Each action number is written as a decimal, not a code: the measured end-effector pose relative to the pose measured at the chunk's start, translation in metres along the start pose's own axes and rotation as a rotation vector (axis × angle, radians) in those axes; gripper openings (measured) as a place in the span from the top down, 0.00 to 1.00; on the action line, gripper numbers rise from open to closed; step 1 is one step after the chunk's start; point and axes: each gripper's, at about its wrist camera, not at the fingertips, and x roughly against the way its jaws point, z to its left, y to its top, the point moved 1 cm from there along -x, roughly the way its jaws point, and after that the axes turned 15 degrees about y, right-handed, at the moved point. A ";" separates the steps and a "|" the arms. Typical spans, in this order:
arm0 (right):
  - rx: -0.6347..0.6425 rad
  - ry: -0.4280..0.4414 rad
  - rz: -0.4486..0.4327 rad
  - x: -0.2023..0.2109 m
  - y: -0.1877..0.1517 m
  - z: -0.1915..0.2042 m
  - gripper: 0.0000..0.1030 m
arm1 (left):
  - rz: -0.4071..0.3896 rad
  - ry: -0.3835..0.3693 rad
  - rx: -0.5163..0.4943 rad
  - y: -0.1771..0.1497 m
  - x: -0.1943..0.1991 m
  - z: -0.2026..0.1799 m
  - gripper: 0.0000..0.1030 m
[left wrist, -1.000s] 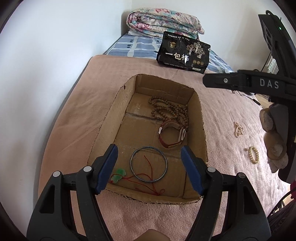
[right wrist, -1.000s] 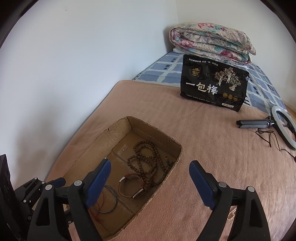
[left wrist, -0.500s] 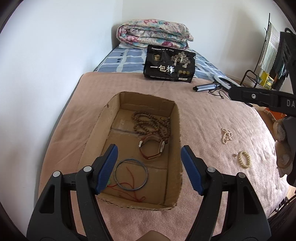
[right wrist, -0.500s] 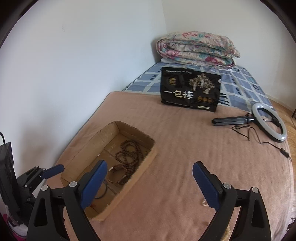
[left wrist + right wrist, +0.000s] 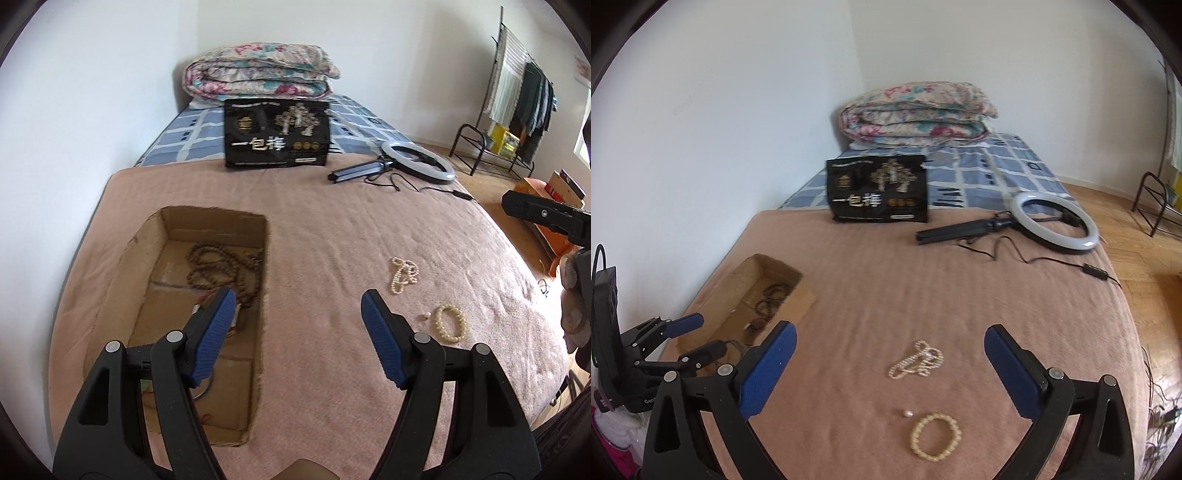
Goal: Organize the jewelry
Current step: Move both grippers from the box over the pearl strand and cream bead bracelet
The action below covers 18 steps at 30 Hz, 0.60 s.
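A shallow cardboard box (image 5: 258,258) (image 5: 798,295) lies on the pink blanket and holds brown wooden beads (image 5: 218,266) (image 5: 772,295) and other jewelry. A pearl necklace (image 5: 403,274) (image 5: 916,361), a pearl bracelet (image 5: 450,322) (image 5: 935,435) and one loose pearl (image 5: 907,413) lie on the blanket right of the box. My left gripper (image 5: 298,301) hovers open over the box's right wall with nothing between its fingers. My right gripper (image 5: 890,339), its jaws opening wide, hangs above the pearls and grips nothing.
A black printed bag (image 5: 276,133) (image 5: 878,190) stands at the far end of the blanket. Beside it lies a ring light (image 5: 417,162) (image 5: 1054,218) with a trailing cable. A folded floral quilt (image 5: 916,110) sits at the bed's head. The wall runs along the left.
Both grippers swung right, away from the box's inside toward the pearls on the blanket. The right gripper's jaws spread wider. The pearl bracelet and necklace came into the right wrist view.
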 end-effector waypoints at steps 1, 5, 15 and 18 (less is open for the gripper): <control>-0.008 -0.008 -0.004 0.003 -0.003 -0.007 0.00 | -0.002 -0.007 -0.013 0.001 0.000 -0.007 0.29; -0.055 -0.050 0.007 0.014 -0.015 -0.039 0.00 | 0.001 -0.031 -0.060 0.004 -0.005 -0.034 0.29; -0.089 -0.042 0.158 0.000 -0.049 -0.076 0.00 | 0.026 -0.078 -0.129 0.005 -0.021 -0.079 0.29; -0.076 -0.031 0.204 -0.006 -0.060 -0.079 0.00 | 0.040 -0.089 -0.147 0.005 -0.028 -0.089 0.30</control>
